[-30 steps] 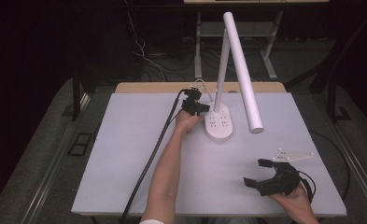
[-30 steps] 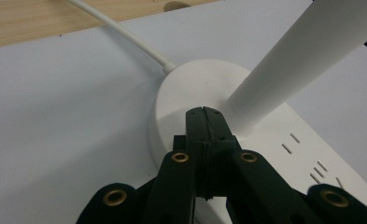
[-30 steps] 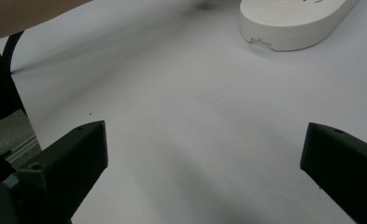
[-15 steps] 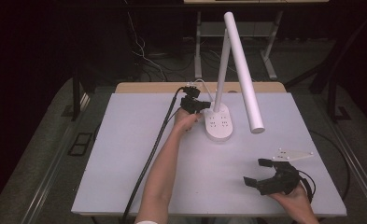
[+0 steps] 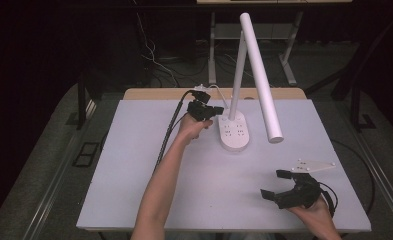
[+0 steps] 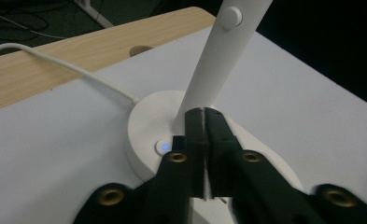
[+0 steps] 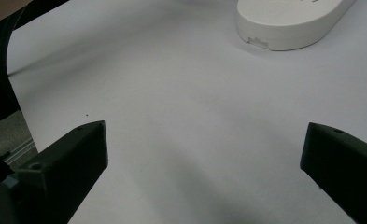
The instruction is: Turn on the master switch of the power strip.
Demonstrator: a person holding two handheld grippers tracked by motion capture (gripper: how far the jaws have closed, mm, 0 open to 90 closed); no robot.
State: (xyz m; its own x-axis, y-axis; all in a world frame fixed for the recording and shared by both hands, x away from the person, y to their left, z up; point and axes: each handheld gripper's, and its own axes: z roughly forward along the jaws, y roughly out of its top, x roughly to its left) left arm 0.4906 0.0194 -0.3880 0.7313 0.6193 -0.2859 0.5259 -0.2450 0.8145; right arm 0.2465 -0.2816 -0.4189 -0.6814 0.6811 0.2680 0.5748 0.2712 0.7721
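Note:
A white desk lamp stands at the table's back middle: an oval base [image 5: 236,132] with sockets, an upright stem [image 5: 236,65] and a long head [image 5: 261,80] sloping down to the right. My left gripper [image 5: 216,110] hovers at the base's back left end. In the left gripper view its jaws [image 6: 203,112] are nearly together just above the base [image 6: 144,116], in front of the stem [image 6: 218,56]. They have just been opening by a sliver, with nothing between them. A small blue-lit button [image 6: 163,147] sits beside them. My right gripper [image 5: 274,183] rests open at the front right, empty [image 7: 204,140].
The lamp's white cord [image 6: 55,65] runs back over a wooden strip [image 5: 154,94] behind the white table top [image 5: 149,190]. The left gripper's black cable [image 5: 166,140] trails across the table's left half. The base's front end [image 7: 288,18] lies ahead of the right gripper.
The left gripper has lifted a little off the lamp base and drawn slightly back. The right hand has stayed where it was.

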